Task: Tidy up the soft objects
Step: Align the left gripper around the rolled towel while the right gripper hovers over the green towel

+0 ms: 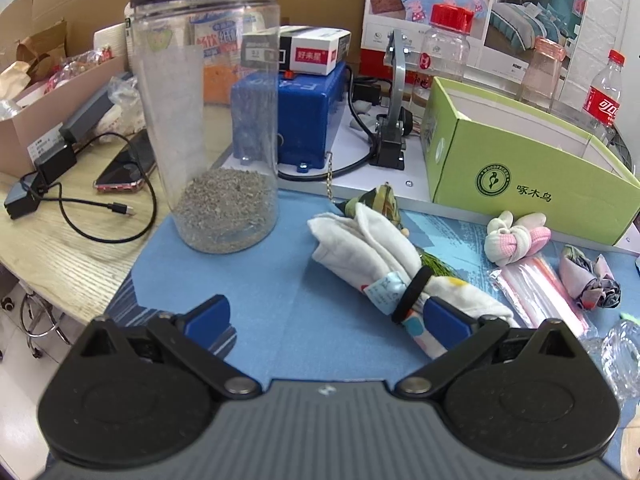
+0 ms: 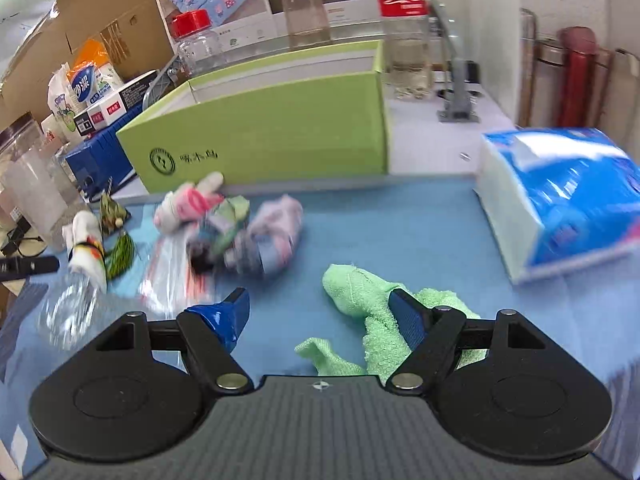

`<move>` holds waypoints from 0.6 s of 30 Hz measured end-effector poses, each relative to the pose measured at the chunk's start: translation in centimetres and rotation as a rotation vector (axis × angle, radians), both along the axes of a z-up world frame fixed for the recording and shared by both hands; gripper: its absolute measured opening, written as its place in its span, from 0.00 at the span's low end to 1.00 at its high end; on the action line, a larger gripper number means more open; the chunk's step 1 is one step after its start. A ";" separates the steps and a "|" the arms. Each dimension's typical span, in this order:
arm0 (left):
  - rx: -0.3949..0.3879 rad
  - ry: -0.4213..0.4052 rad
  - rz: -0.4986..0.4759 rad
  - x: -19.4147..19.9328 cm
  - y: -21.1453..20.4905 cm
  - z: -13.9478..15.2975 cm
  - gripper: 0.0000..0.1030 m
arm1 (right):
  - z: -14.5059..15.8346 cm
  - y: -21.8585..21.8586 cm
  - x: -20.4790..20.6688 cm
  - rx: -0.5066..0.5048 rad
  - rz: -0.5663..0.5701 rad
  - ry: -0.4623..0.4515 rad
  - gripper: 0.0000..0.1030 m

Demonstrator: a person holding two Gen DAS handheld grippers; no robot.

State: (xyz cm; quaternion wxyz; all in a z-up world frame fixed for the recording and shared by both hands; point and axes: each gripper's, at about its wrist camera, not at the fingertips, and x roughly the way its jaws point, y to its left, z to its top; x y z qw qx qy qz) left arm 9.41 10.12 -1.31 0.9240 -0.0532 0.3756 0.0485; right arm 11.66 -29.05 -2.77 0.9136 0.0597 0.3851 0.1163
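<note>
Still lying loose on the blue tabletop near the front wall of the green box (image 2: 260, 120), with nothing visibly sorted into it: banded white cloth roll (image 1: 384, 256), pink sock bundle (image 1: 516, 238), green towel (image 2: 360, 292); both left tongs (image 1: 326, 316) and right tongs (image 2: 320, 312) gaping open, gripping nothing.

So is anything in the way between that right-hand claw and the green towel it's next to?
Nothing visible. The right gripper is open, and the green towel lies on the blue mat right at its right-side finger. The gap between the fingers shows only bare mat.
</note>
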 end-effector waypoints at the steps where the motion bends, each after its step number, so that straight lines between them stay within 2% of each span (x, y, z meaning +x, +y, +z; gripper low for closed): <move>1: 0.006 -0.003 -0.001 -0.1 -0.1 0.1 1.00 | 0.0 -0.1 -0.8 -0.009 -0.003 -0.001 0.61; 4: 0.013 -0.002 0.011 -0.4 -0.1 0.2 1.00 | 0.4 -0.6 -2.6 -0.030 -0.034 -0.014 0.61; 5: 0.012 0.002 0.018 -0.5 -0.1 0.3 1.00 | 0.8 -0.8 -3.2 -0.017 -0.056 -0.045 0.61; 8: 0.007 0.009 0.041 -0.5 0.0 0.5 1.00 | 2.5 -1.6 -5.6 0.127 -0.108 -0.203 0.61; 10: -0.012 0.007 0.029 -0.3 -0.4 0.8 1.00 | 2.8 -2.0 -6.7 0.236 -0.126 -0.270 0.61; 14: -0.030 -0.002 -0.006 1.2 -2.7 1.2 1.00 | 2.1 -2.3 -7.8 0.360 -0.157 -0.316 0.61; 18: -0.006 0.050 0.016 3.6 -5.2 -0.3 1.00 | 1.6 -2.9 -8.2 0.373 -0.177 -0.303 0.62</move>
